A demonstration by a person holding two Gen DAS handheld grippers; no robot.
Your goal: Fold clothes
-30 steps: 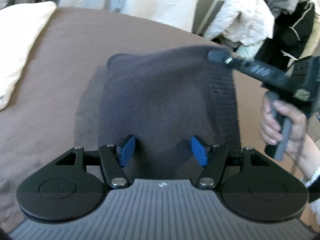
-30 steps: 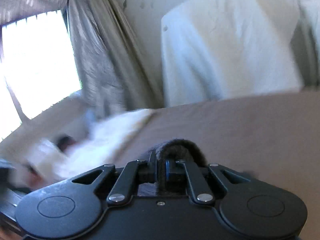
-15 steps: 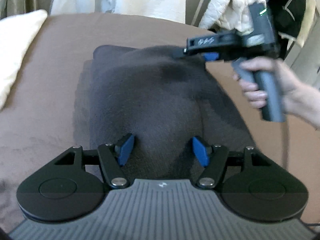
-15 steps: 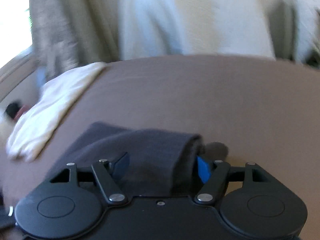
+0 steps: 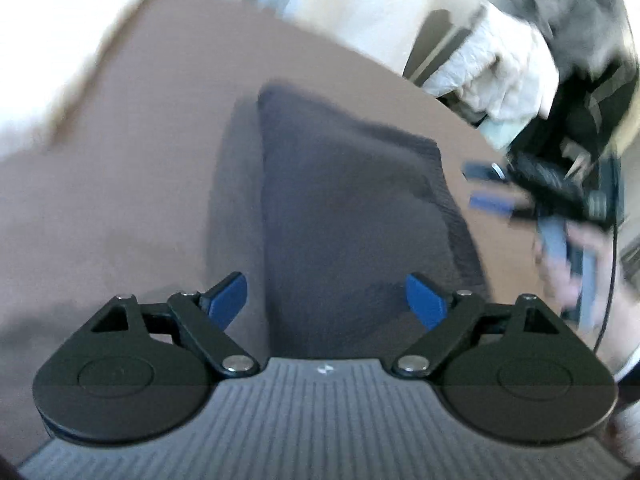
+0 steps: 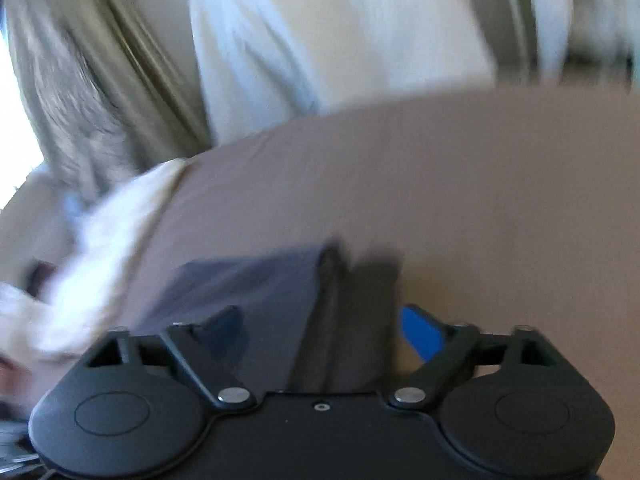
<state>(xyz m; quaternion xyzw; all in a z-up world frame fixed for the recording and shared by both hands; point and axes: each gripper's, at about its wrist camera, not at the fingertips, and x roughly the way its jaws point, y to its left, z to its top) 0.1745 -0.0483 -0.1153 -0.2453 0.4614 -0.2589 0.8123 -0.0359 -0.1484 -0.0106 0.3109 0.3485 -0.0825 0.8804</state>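
Note:
A dark grey knit garment (image 5: 348, 208) lies folded on the brown bed cover (image 5: 140, 168). My left gripper (image 5: 326, 300) is open above its near end, blue pads spread wide and holding nothing. In the left wrist view the right gripper (image 5: 490, 186) shows at the right, off the garment's right edge, held by a hand (image 5: 568, 272), blurred, its two blue pads apart. In the right wrist view my right gripper (image 6: 320, 332) is open over the garment's folded corner (image 6: 256, 288), with nothing clamped.
A white pillow (image 5: 52, 60) lies at the bed's far left, also in the right wrist view (image 6: 100, 248). A heap of pale and black clothes (image 5: 520, 60) sits past the bed's right side. White fabric (image 6: 340, 32) and curtains (image 6: 80, 80) hang behind the bed.
The right gripper let go of the garment's corner, opened, and pulled away to the right. The garment now lies flat. The left gripper stayed open and shifted slightly left.

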